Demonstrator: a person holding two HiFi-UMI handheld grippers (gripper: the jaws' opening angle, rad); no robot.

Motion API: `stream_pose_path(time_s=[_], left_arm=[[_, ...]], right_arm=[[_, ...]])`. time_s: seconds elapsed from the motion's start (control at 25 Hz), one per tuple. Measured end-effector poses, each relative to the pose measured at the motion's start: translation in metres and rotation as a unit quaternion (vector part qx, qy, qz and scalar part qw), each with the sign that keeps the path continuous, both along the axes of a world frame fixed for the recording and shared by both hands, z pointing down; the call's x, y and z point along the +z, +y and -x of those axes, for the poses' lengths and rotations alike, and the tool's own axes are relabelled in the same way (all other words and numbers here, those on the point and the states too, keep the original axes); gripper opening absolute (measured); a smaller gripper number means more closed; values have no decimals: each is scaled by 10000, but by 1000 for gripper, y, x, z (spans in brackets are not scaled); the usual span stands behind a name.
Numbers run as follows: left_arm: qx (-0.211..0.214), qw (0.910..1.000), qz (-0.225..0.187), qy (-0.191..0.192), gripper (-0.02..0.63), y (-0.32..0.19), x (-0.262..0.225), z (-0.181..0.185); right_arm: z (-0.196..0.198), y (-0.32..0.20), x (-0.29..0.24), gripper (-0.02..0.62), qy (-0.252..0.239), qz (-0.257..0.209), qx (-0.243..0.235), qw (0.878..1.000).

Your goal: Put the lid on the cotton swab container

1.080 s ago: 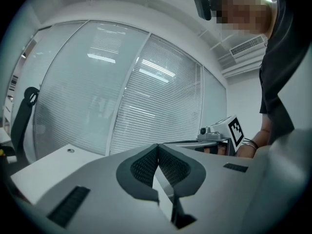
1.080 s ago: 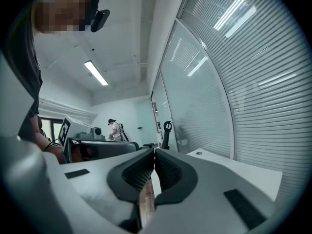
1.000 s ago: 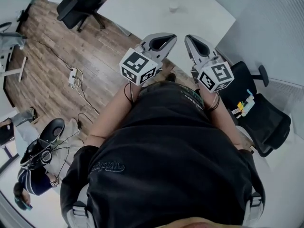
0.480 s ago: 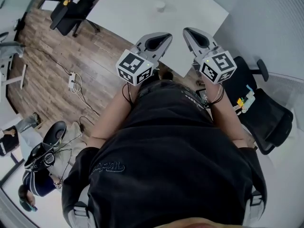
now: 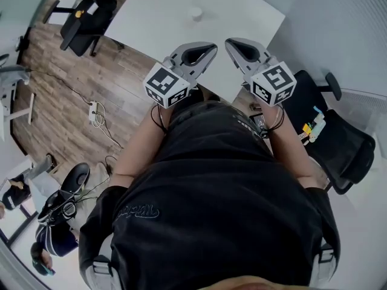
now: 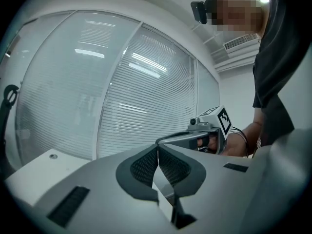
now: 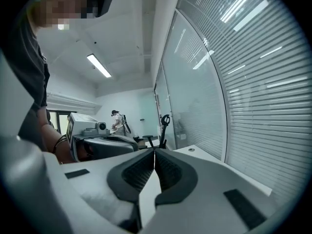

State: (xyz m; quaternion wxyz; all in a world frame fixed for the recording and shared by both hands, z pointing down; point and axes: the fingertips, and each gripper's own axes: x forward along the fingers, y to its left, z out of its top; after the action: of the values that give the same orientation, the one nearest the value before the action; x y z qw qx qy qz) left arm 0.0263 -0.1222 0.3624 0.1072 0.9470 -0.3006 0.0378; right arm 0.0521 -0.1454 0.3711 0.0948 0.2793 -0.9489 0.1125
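Jaws: found pressed together with nothing between them on grey left gripper (image 6: pixel 157 147) and grey right gripper (image 7: pixel 154 151), held side by side near the closer corner of white rectangular table (image 5: pixel 242 23). Farther out, spotted small white round cotton swab container (image 5: pixel 194 13) standing alone on that table, well apart from both grippers. Could not tell its contents, nor whether covered. Noted black office chair (image 5: pixel 338 150) at right.

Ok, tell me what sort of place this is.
Most likely an office or lab workroom: it has a plain white table, a black swivel chair on a wood-pattern floor, and long slatted blinds.
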Motion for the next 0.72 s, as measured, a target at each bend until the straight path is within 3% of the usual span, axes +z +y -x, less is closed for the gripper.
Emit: stream_pose_path(time_s=[0.72], left_arm=[[-1, 9991, 229, -353, 18, -73, 27, 40]], right_arm=[[25, -61, 15, 23, -95, 296, 161, 9994]])
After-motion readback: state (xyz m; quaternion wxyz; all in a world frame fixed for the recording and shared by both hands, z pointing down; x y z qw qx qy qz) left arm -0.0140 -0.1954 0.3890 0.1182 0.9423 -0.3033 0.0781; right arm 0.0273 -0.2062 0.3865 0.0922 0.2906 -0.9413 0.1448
